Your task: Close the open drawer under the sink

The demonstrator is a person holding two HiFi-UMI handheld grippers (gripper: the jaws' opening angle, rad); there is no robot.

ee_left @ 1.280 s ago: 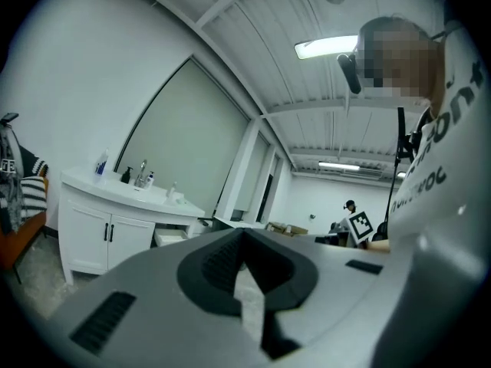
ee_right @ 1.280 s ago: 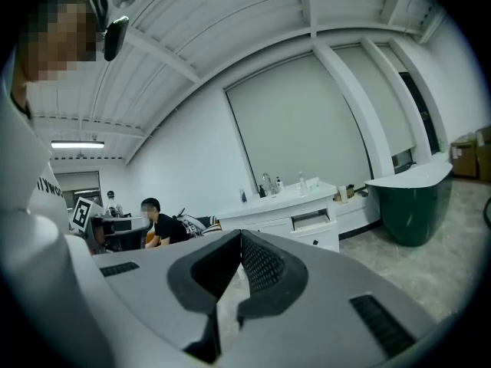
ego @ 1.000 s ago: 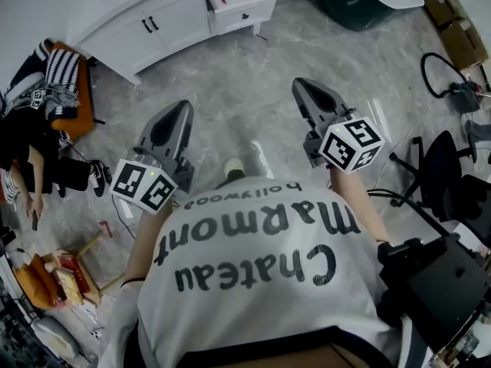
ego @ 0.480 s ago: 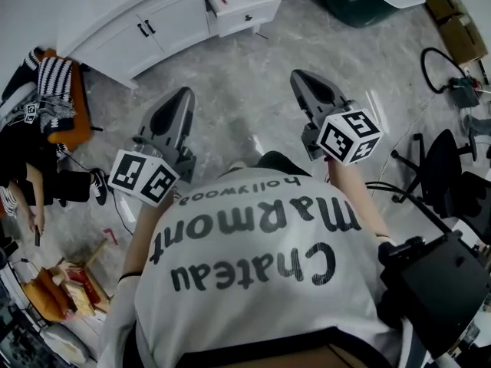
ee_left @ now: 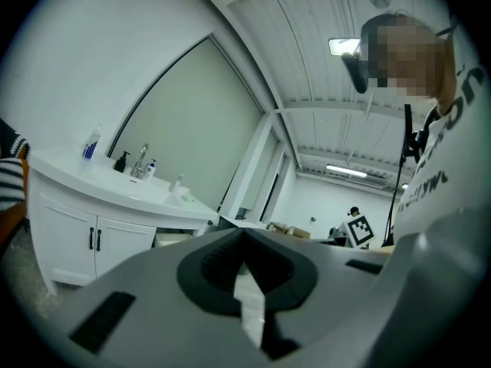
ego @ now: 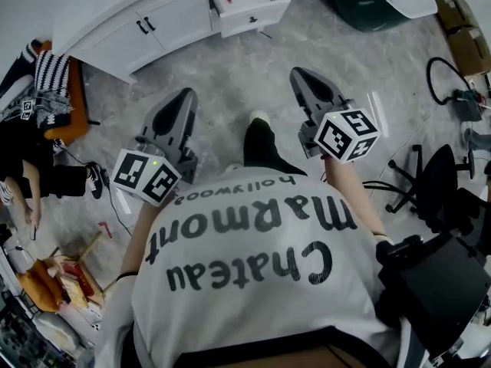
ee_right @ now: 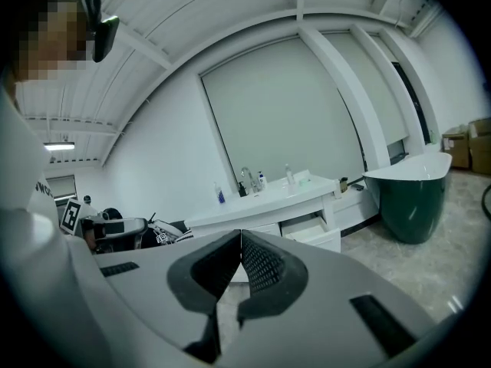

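Note:
The white sink cabinet (ego: 153,21) runs along the top of the head view. Its drawer (ego: 247,6) stands pulled out at the cabinet's right end, with a small red item inside. My left gripper (ego: 182,98) and right gripper (ego: 301,77) are held out over the marble floor, well short of the cabinet, both pointing toward it. In the left gripper view the left gripper (ee_left: 244,232) has its jaws together, nothing between them. The right gripper (ee_right: 240,234) also has its jaws together and empty, and the open drawer (ee_right: 316,232) shows just right of its tips.
A dark green bathtub (ego: 368,6) stands right of the drawer. An office chair (ego: 441,167), cables (ego: 453,83) and cardboard boxes (ego: 460,29) crowd the right side. A seated person (ego: 23,159) and an orange chair with striped cloth (ego: 61,90) are at the left.
Both grippers have moved forward toward the cabinet, and the drawer now sits nearer in the head view. A dark trouser leg has stepped out between the grippers. Jaws stay together.

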